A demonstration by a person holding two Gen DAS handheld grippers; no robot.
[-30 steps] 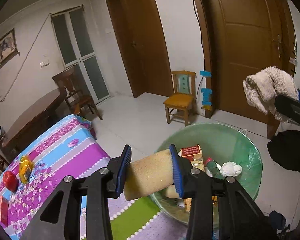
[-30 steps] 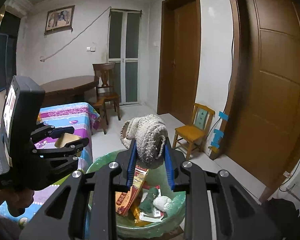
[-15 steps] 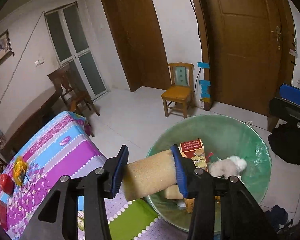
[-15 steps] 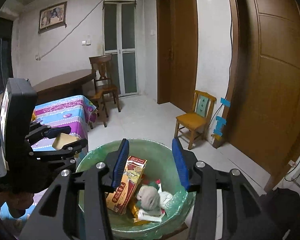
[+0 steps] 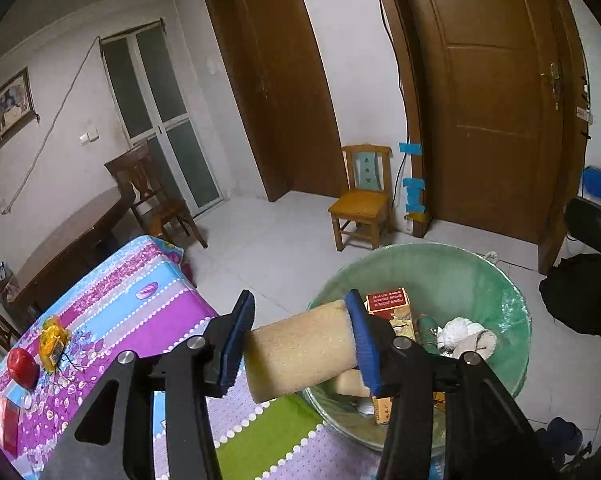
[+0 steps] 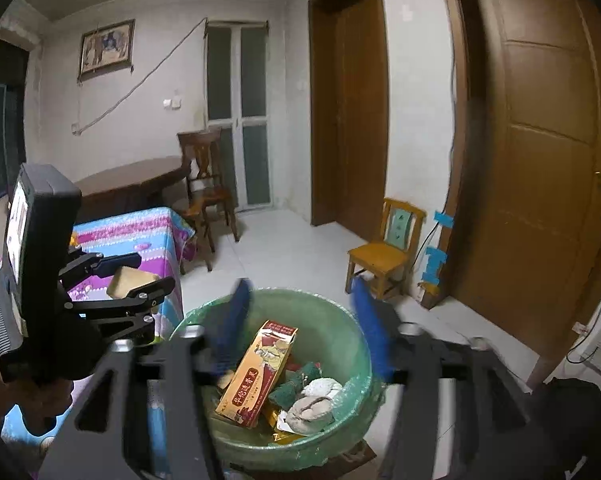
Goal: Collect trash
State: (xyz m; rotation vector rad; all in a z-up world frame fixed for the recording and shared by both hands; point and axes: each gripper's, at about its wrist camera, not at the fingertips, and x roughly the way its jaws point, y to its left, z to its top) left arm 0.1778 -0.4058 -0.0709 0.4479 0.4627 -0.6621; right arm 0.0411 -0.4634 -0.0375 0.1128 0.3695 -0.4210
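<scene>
Your left gripper (image 5: 300, 344) clamps the tan sponge (image 5: 300, 354) crosswise between its jaws, near the green-lined bin (image 5: 508, 308). Your right gripper (image 6: 304, 328) hangs wide apart above the bin's trash.

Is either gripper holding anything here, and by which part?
The left gripper clamps a tan rectangular sponge block across its two ends. The right gripper is open and holds nothing.
</scene>
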